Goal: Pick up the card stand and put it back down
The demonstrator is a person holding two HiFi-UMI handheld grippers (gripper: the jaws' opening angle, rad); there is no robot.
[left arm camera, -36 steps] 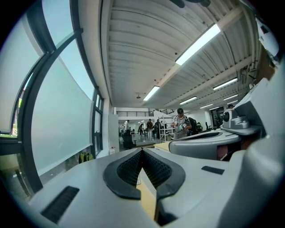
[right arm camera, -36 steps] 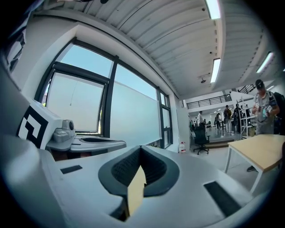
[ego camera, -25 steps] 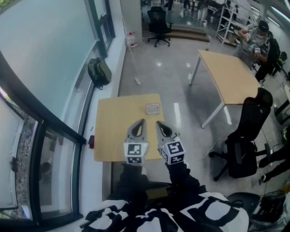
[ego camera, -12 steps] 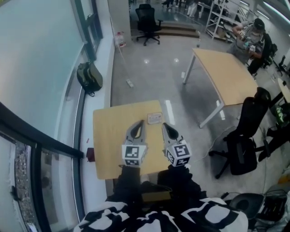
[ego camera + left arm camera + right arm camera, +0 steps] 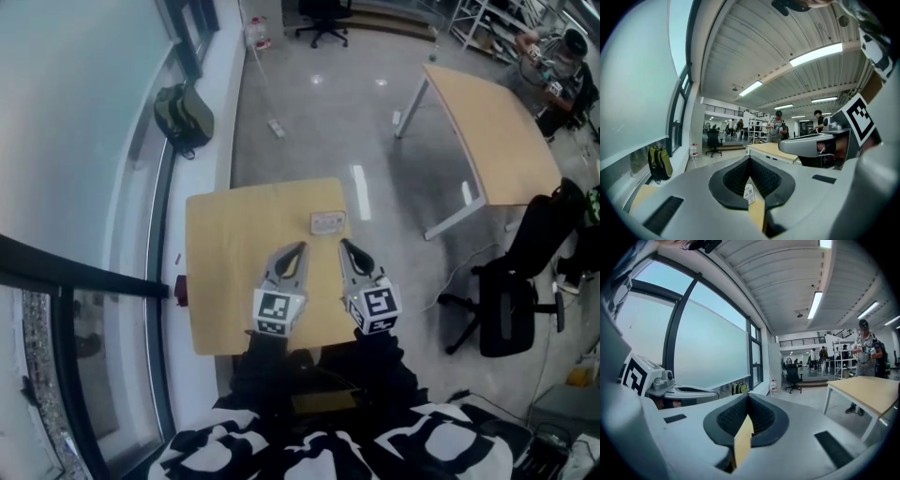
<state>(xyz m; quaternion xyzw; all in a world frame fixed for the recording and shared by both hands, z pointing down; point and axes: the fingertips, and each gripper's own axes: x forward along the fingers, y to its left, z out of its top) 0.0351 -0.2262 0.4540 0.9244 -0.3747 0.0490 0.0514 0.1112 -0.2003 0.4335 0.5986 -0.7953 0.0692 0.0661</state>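
Olive-green backpack (image 5: 184,117) lies on the floor (image 5: 309,122) off the far left corner of the tan surface (image 5: 225,262). Left tool (image 5: 299,247) hovers over the surface's middle, jaws pressed together on nothing. Card stand (image 5: 327,222) sits near the right edge, close to the far right corner (just beyond both tips, untouched). Right tool (image 5: 345,245) hangs by the right edge, jaws likewise together and empty.

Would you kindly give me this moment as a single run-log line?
phase: pre-grasp | left tongs: shut, empty | right tongs: shut, empty | card stand: on wooden table, untouched, beyond both tips
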